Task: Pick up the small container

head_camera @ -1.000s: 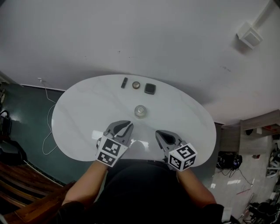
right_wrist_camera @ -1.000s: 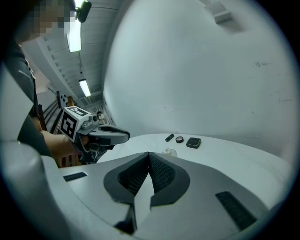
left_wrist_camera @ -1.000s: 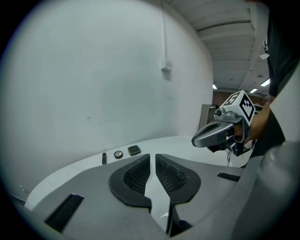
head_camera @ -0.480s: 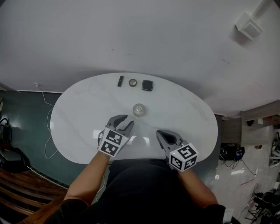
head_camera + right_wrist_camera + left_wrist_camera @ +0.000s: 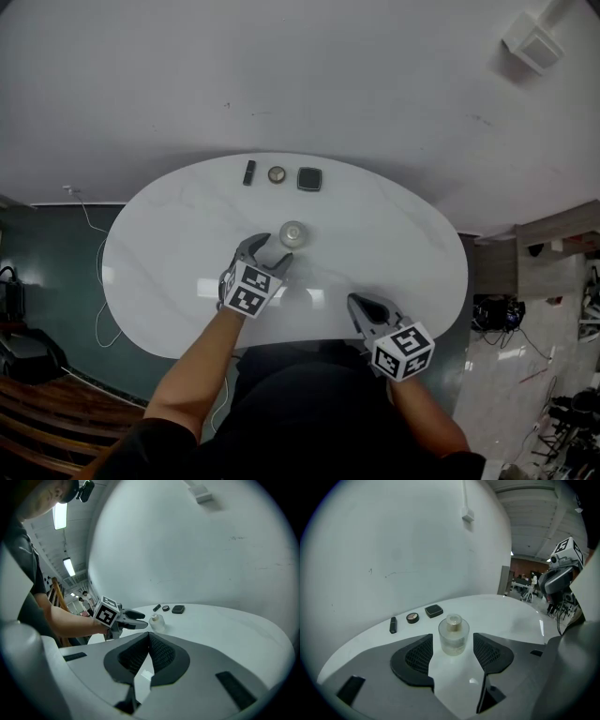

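White marble-look table (image 5: 169,281), oval, stands against a plain pale wall (image 5: 281,75), and you work from its near edge.

Your left gripper (image 5: 269,251) hangs low over the tabletop and tilts downward, and its jaws have just been opening. They stand wide apart now. The small container (image 5: 453,634), a clear glass jar with a gold cap, stands upright in line with the gap, right at the mouth of those jaws. From the right gripper view it sits just past the tips rather than deep between the pads. Neither pad touches the glass; bare tabletop shows on both sides of the jar and in the gap behind it.

Further out beyond your left jaws, near the table's far edge, three dark items lie in a row. A black stick (image 5: 393,625) lies to the left of the jaw line, a round compact (image 5: 412,617) beside it, and a square black case (image 5: 433,611) nearest the line of the gap.

Your right gripper (image 5: 149,644) sits near your body at the near edge, well apart from the jar. Its jaws are closed, pads pressed together with nothing between them. The jar lies ahead of them and slightly to their left, with your left gripper just beside it.
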Available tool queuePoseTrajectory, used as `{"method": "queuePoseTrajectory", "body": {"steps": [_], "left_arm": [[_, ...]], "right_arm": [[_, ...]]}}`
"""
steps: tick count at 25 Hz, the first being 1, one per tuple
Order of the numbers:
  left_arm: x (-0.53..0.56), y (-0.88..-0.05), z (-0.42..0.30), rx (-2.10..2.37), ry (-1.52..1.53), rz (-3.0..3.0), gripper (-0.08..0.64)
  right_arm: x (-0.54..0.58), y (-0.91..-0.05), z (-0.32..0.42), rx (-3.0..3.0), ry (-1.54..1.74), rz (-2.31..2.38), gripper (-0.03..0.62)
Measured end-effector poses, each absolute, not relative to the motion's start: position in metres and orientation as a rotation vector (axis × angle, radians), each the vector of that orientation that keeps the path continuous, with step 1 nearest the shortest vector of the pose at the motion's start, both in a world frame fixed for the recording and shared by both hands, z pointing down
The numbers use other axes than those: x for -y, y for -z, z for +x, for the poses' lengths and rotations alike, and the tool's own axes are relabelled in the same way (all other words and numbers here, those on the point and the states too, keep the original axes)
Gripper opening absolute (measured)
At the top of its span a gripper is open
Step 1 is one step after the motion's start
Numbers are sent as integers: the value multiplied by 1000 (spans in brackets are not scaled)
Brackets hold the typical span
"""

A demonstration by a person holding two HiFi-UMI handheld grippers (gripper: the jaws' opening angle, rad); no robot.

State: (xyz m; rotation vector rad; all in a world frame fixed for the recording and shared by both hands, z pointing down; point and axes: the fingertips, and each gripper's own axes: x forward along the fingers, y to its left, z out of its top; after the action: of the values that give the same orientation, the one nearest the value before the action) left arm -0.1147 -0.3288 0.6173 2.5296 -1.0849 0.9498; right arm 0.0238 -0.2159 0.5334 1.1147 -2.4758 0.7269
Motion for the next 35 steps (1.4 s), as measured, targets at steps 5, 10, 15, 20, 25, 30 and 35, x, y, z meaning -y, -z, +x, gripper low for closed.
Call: {"method": "queuePoseTrajectory", "body": {"steps": [5,10,15,20,25,30,35], "left_arm": [[340,-634,-103,1054,-968,2536,324],[354,-651,-95,1067,-993,2510,348],[356,-660,-82,1035,-1007,2534,354],[366,-668,-71,1031,-1018,2541,356],[374,-675,-65,1027,-1013,2540,356],[379,-687,-61,1024,-1025,2524,356],[384,-687,-58,1013,-1015,2547,354]], "right_arm": [[209,-534,30,2460,-735,1160,-5],[205,-534,41,2442,-740,1201,-5],[205,-533,47,2433,-749,1228,-4],[205,-535,53,2416,-753,1244,-5],[206,-537,68,2381,-760,1285,-5],[204,-538,78,2359,-763,1298,-5],[202,-539,84,2345,-767,1308,-3]]}}
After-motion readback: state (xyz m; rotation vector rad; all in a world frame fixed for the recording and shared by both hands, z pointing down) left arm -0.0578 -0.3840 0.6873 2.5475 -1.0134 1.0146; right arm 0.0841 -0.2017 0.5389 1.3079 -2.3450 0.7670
